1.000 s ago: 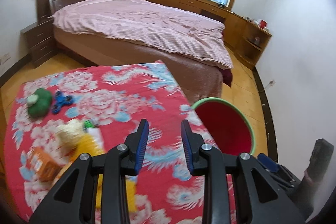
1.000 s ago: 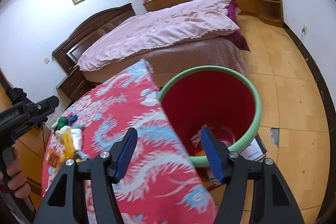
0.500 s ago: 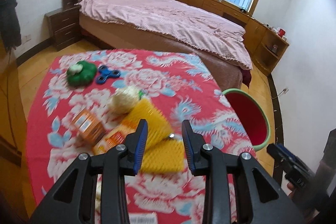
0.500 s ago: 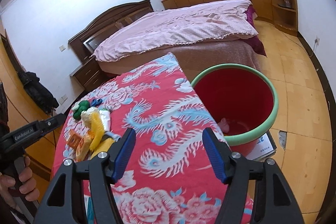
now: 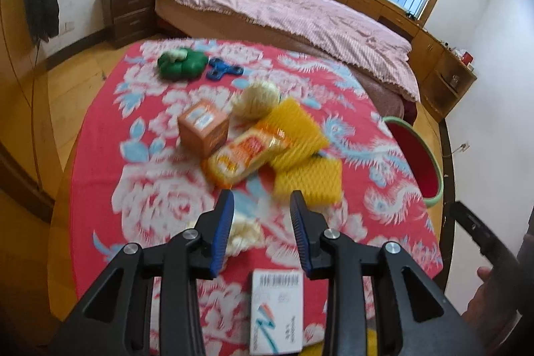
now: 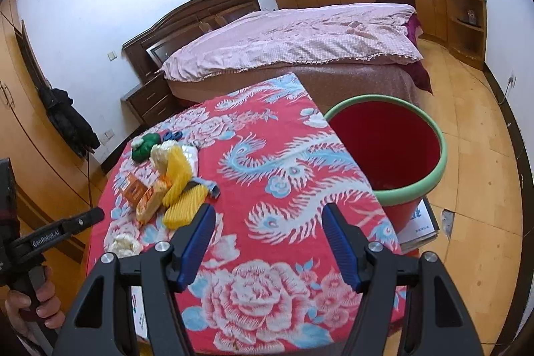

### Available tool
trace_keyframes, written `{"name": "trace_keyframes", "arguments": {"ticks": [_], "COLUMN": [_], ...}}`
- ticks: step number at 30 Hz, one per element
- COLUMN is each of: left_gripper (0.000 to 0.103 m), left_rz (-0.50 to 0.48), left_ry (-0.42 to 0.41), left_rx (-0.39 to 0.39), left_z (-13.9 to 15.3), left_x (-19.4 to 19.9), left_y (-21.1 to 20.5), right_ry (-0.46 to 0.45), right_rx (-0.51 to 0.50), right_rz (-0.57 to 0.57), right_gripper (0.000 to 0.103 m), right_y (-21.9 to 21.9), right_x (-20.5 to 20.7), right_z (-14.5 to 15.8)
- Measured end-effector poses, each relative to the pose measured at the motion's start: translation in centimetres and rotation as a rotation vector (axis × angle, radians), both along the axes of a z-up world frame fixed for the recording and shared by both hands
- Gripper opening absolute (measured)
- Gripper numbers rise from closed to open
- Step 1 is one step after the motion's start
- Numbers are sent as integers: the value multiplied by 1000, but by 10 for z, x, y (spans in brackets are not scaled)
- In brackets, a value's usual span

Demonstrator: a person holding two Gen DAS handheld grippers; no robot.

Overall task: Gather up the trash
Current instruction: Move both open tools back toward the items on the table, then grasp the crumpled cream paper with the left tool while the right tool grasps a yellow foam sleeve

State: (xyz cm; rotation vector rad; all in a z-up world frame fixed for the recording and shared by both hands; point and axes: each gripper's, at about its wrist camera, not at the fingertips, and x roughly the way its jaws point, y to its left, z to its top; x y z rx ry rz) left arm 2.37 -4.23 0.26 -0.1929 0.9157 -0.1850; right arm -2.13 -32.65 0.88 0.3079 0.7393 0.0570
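Bedroom surface (image 5: 100, 155) carries trash cluster: yellow foam nets (image 5: 300, 135), snack packet (image 5: 247, 155), orange box (image 5: 203, 125); left gripper (image 5: 262, 216) and right gripper (image 6: 267, 232) both spread, empty; red bin (image 6: 387, 149) sits off-edge, so risk is grabbing overlapped pieces and dropping one short.

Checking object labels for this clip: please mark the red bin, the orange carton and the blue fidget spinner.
red bin (image 6: 430, 186): right wrist view, on its green rim, near side.
orange carton (image 5: 200, 119): left wrist view, on its top face.
blue fidget spinner (image 5: 223, 69): left wrist view, on its centre hub.
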Motion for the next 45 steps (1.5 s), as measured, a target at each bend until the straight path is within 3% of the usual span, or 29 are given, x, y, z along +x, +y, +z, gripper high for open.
{"name": "trace_keyframes", "arguments": {"ticks": [6,14,26,35,42,45], "left_gripper": [43,43,44,44,31,26], "left_rz": [1,78,49,19,-15,-17], "left_ry": [31,70,143,126,98,84], "left_rx": [27,63,0,-27,-1,-26], "left_z": [-14,-36,-67,-73,-72,-71], "left_x": [-18,-9,8,17,21,21], "left_y": [8,28,32,31,23,26], "right_ry": [22,72,127,134,157,172], "right_rx": [1,9,-30,-39,-20,-7], "right_rz": [33,85,124,201,243,257], "right_gripper": [69,70,69,69,63,60], "right_y": [12,30,52,80,97,103], "right_x": [-5,2,24,50,70,77], "right_z": [-5,-25,-39,-44,-53,-58]}}
